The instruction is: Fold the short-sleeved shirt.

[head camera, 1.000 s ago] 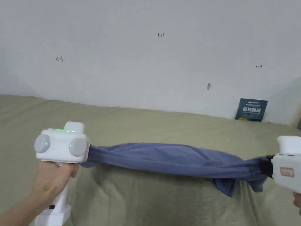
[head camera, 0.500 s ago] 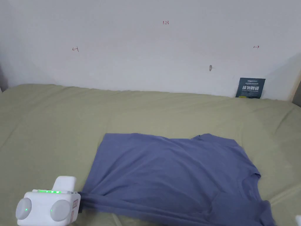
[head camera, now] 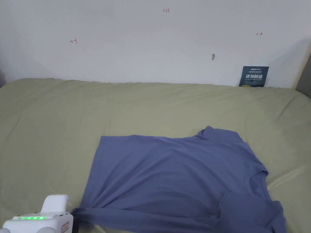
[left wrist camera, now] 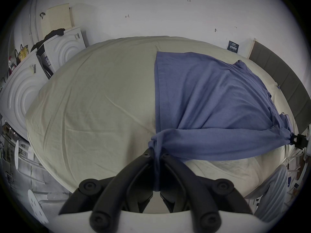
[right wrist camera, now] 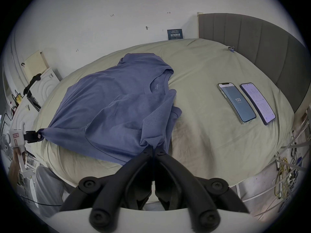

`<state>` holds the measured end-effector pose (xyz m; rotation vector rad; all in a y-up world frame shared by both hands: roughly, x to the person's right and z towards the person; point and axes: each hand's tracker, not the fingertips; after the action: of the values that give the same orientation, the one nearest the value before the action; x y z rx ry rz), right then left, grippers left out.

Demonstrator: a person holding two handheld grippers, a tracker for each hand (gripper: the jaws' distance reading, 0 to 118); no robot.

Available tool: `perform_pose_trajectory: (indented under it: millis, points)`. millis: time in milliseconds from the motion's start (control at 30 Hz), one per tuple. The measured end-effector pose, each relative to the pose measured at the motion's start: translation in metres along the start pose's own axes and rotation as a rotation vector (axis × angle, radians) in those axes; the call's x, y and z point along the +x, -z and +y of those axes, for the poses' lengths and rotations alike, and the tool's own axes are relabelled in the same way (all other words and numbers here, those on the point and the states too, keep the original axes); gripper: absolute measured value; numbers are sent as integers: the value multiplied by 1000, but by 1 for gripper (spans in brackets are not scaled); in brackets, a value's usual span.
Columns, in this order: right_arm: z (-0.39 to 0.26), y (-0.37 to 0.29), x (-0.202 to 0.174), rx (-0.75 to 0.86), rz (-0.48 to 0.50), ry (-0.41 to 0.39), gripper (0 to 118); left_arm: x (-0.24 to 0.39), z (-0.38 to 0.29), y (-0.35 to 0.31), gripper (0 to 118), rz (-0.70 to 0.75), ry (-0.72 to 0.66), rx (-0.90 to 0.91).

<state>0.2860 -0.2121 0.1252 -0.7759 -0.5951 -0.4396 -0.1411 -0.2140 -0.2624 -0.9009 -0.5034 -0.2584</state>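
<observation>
A blue short-sleeved shirt [head camera: 176, 173] lies spread on the olive bed sheet [head camera: 60, 121], collar to the right and hem to the left. Its near edge is pulled into a taut band between the two grippers. My left gripper [head camera: 73, 216] is at the near left, and in the left gripper view [left wrist camera: 156, 154] it is shut on a bunched hem corner of the shirt [left wrist camera: 210, 93]. My right gripper [right wrist camera: 154, 148] is shut on bunched fabric at the near sleeve end of the shirt [right wrist camera: 109, 105]. Each gripper also appears from the other's camera: left gripper [right wrist camera: 39, 136], right gripper [left wrist camera: 293, 140].
Two phones [right wrist camera: 236, 102] [right wrist camera: 257, 102] lie side by side on the sheet right of the shirt. A grey padded headboard [right wrist camera: 260, 51] bounds the bed's right end. White appliances [left wrist camera: 64, 48] stand past the left end. Cables [right wrist camera: 286, 177] trail on the floor at the right.
The shirt hung stretched in the air as a bunched band. It has since come down and now lies spread on the bed, with both grippers lower, near the front edge.
</observation>
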Motion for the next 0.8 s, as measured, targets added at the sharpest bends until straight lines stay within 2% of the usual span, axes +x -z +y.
perform_pose_trajectory:
  millis: [33,67,100,133,167,233,400,433,467,500,533,567,600,700,800]
  points:
    - [1,1,1,-15,15,11,16,3,0,-6,7,-3,2,-1]
    - [2,-2,-4,-15,14,19,43,5,0,-7,29,-6,13,-4]
    - [3,-6,-8,4,-13,37,81,7,0,-10,68,-17,24,0]
    - [4,-8,-11,13,-23,38,117,10,0,-12,111,-13,34,2]
    - [4,-9,-12,14,-12,36,118,10,0,-9,118,5,43,-18]
    - [2,-14,-15,67,-10,53,118,12,-4,-20,118,4,40,19]
    - [2,-14,-28,108,-15,-25,118,23,-9,-51,118,12,8,180]
    - [1,-16,-32,128,-17,-35,118,25,-11,-56,116,3,-8,166]
    - [6,-38,-51,150,3,-68,118,26,-15,-62,107,4,-22,168]
    - [5,-51,-61,191,10,-66,110,27,-21,-73,77,-21,-55,250]
    - [1,-59,-68,238,27,-65,75,28,-28,-84,11,-42,-46,304]
    - [-3,-66,-75,268,5,-69,30,34,-31,-94,0,-50,-41,300]
    - [-13,-56,-72,280,-13,-69,1,37,-34,-102,0,-34,-56,370]
    - [-26,-61,-74,311,41,-44,1,44,-48,-116,0,-55,-64,337]
    - [-41,-75,-93,366,15,-107,1,45,-60,-123,0,-22,-27,347]
